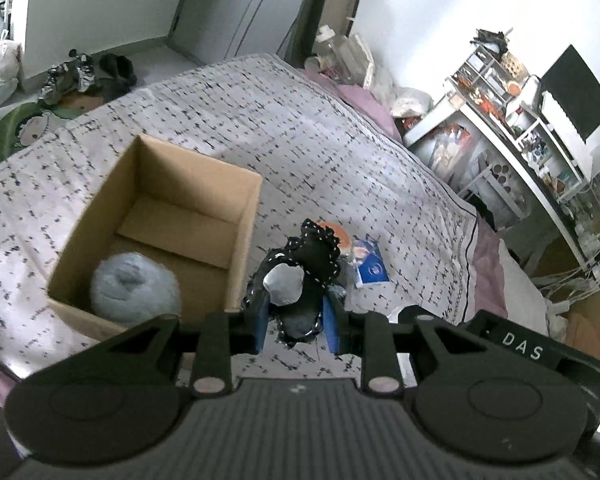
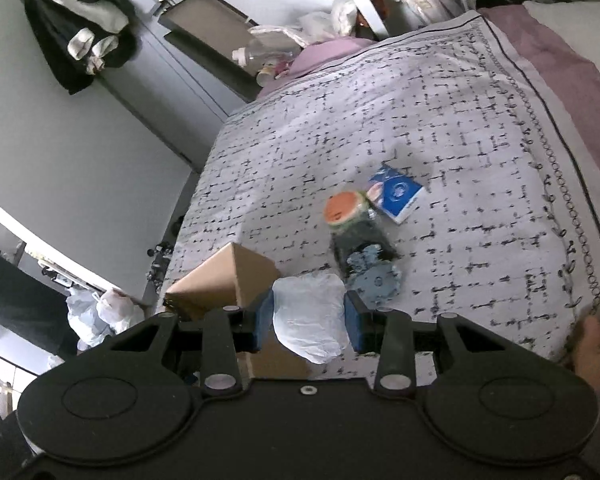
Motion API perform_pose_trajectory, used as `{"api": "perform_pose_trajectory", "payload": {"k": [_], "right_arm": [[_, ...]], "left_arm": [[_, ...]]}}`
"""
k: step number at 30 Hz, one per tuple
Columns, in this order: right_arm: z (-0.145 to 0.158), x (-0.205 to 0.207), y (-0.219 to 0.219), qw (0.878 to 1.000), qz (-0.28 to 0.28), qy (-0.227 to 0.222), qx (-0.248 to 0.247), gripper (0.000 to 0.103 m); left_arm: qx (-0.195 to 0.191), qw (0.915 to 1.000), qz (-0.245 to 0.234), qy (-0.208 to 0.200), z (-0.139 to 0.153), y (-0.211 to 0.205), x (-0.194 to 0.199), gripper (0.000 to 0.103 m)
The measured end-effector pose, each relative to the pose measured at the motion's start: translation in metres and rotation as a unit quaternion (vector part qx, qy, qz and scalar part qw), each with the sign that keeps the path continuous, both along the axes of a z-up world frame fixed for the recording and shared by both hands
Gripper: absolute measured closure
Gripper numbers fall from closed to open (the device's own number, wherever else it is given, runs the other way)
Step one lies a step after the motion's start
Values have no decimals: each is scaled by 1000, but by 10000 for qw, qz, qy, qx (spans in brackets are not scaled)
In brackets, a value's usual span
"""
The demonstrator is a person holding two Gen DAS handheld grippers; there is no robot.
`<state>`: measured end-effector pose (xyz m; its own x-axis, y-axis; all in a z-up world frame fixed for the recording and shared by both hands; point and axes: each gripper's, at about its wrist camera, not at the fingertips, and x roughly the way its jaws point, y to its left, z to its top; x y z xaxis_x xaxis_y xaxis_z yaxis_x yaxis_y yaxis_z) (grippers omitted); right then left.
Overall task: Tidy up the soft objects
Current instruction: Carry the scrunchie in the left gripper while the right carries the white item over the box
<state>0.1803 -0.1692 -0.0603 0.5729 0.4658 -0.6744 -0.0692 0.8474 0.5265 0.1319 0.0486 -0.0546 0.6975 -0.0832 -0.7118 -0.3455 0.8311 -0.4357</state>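
Soft things are split up: a grey fluffy ball (image 1: 134, 288) lies inside the open cardboard box (image 1: 244, 216) on the bed (image 1: 320, 148), the left gripper (image 1: 296, 320) fingers pinch a black white-dotted cloth (image 1: 312, 256) beside the box, and the right gripper (image 2: 310, 320) fingers pinch a pale crumpled bundle (image 2: 310, 316).

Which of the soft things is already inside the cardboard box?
The pale blue fluffy ball, lying in the cardboard box's near corner. The black dotted cloth and white crinkled bundle are each held in a hand-held gripper, outside it.
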Motion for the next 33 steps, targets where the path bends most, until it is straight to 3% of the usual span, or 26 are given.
{"api": "perform_pose_trajectory", "payload": {"k": [17,33], "right_arm": [[4,-12,76,9983,520,-114,-221,65],[-22,6,120,9954,828,184,-443,65]], "left_arm": [[-189,9991,357,-86,-7,71,-22,75],[-429,9979,462,122,-34,117,-2,75]]}}
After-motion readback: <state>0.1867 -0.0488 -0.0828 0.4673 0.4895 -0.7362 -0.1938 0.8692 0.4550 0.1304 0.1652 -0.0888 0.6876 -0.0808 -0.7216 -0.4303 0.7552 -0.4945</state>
